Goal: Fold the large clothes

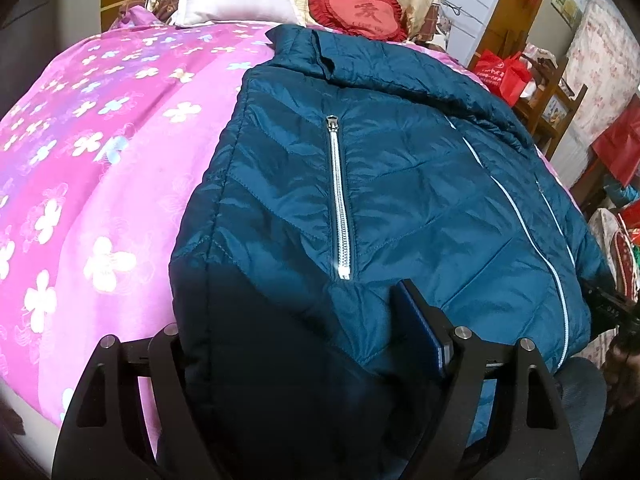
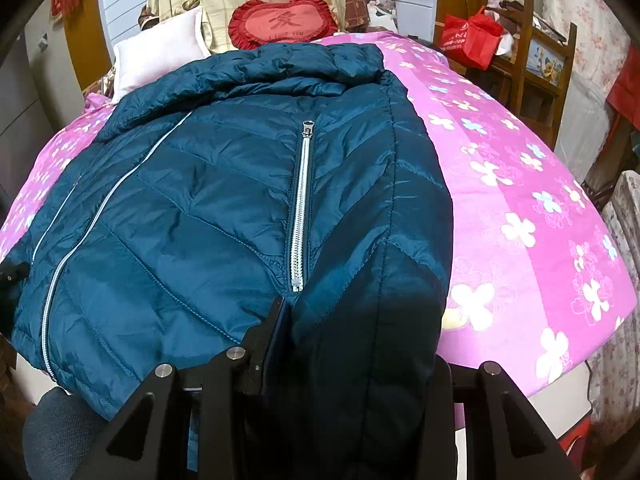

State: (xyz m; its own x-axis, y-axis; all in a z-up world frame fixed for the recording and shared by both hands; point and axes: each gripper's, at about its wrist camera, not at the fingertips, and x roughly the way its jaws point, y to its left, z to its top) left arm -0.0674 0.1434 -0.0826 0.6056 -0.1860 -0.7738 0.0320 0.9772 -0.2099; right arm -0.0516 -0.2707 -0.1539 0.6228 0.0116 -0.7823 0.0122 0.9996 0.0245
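Teal quilted jacket lay front-up on the pink floral bedspread, hem toward the cameras. Left tool stood released, hem loose between its fingers. Right tool was clenched on the jacket's hem.

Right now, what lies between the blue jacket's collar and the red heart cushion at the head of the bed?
Only a narrow strip of pink flowered bedspread. The right wrist view shows the jacket collar ending just short of the heart cushion; nothing else lies there.
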